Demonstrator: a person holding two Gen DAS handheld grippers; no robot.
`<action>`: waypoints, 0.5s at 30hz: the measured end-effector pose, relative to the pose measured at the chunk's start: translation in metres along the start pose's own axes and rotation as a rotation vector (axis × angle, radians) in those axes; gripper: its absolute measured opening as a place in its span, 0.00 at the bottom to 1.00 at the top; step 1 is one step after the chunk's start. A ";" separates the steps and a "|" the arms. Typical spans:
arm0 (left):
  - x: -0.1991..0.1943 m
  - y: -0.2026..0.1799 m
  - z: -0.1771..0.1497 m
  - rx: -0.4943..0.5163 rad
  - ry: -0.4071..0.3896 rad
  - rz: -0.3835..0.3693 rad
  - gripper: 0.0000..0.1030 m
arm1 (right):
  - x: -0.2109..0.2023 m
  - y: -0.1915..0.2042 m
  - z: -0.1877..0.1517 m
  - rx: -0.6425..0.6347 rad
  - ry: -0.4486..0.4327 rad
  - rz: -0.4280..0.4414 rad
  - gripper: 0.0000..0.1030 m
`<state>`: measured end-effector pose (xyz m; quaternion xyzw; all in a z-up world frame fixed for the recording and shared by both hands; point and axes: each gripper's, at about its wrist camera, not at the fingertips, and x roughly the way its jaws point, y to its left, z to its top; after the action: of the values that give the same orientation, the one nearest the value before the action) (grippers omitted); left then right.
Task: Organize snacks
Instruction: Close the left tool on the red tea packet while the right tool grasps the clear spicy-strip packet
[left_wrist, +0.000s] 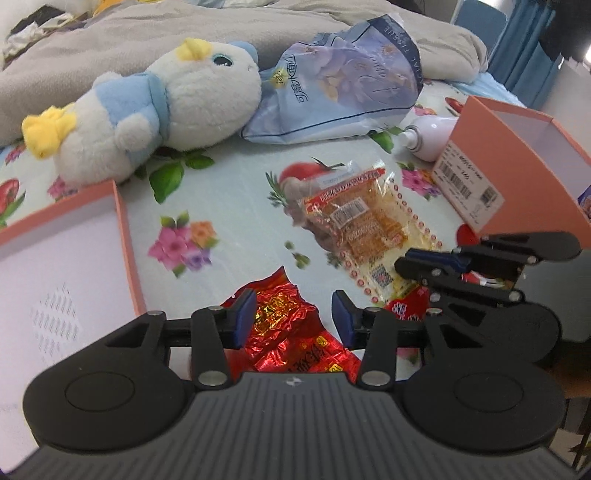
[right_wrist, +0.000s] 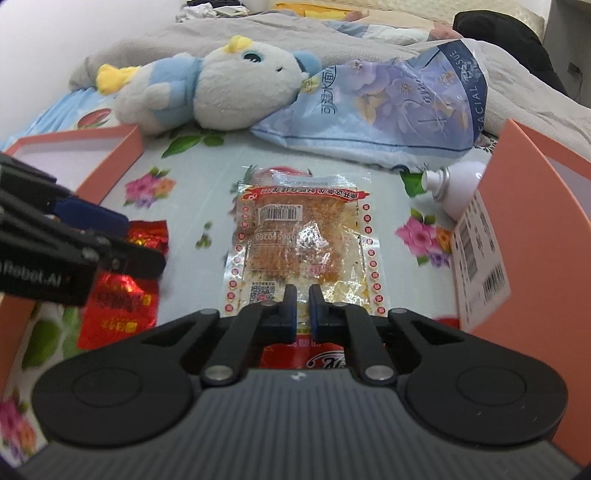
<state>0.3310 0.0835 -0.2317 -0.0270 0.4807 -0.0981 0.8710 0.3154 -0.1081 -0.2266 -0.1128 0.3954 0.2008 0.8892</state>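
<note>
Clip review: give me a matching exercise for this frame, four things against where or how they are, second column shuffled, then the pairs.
Things:
1. left hand-held gripper
2. right hand-held gripper
3. spray bottle
4. stuffed toy

States or places:
A. lying on its side, head against the tissue pack
B. fingers nearly together at the near edge of the clear snack packet
C. fingers apart over the red foil packet
D. lying beside the labelled pink box

Pairs: 1-C, 2-B, 3-D, 4-A
</note>
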 end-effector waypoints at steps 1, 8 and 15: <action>-0.002 -0.002 -0.003 -0.006 -0.003 -0.004 0.49 | -0.003 0.000 -0.002 0.000 0.006 0.002 0.10; -0.021 -0.013 -0.020 -0.068 -0.045 -0.002 0.50 | -0.028 0.002 -0.027 -0.027 0.040 0.006 0.09; -0.040 -0.015 -0.033 -0.202 -0.101 0.036 0.67 | -0.048 0.005 -0.043 -0.032 0.044 0.013 0.11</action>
<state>0.2800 0.0783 -0.2141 -0.1109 0.4440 -0.0320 0.8885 0.2553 -0.1322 -0.2193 -0.1288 0.4125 0.2102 0.8770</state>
